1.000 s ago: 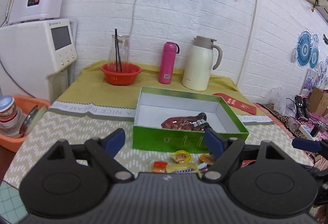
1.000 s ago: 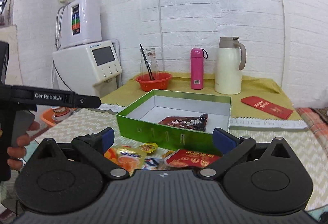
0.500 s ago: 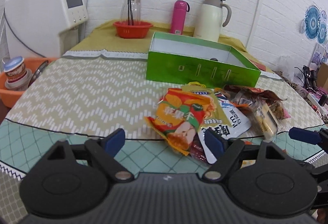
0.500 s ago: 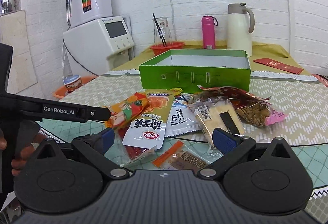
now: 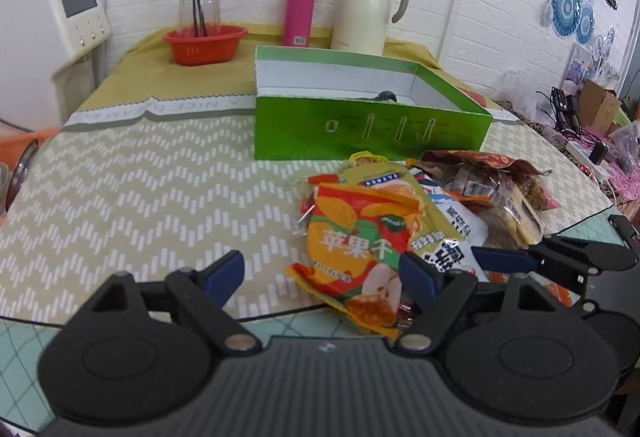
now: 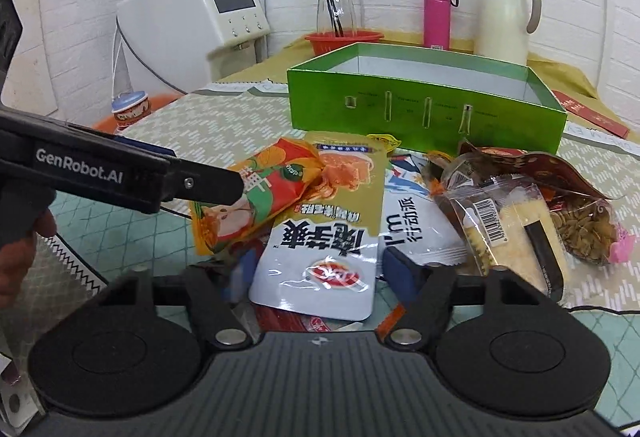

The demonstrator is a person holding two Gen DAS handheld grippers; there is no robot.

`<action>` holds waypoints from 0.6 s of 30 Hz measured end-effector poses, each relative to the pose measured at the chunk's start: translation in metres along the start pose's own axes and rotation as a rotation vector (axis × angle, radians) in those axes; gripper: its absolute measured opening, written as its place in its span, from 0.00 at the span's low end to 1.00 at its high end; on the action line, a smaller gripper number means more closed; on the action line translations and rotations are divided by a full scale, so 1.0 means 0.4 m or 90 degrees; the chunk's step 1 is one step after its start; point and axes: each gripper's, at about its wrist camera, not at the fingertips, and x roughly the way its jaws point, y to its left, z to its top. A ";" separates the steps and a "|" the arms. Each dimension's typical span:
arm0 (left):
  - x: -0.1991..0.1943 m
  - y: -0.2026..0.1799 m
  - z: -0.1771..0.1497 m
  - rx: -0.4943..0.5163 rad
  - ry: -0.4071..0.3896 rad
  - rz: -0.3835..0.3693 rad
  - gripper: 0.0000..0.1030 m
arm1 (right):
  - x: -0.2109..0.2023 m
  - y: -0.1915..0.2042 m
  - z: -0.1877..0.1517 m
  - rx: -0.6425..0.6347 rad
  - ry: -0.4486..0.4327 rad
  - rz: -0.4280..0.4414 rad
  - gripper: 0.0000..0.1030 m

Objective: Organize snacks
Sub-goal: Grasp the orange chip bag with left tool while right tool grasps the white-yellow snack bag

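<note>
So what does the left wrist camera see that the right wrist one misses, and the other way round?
Only the left wrist view shows the blue wall fans and the cardboard boxes at far right, plus the right hand-held gripper from the side.

Only the right wrist view shows the seed bag, the cup in the orange tub, and the left hand-held gripper reaching over the apple chip bag.

Both show the green box, pink bottle, cream jug, red basket and the snack pile.
</note>
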 end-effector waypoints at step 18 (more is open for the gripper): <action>0.084 -0.088 0.034 0.138 0.050 0.007 0.79 | -0.091 -0.061 -0.022 -0.026 0.017 -0.002 1.00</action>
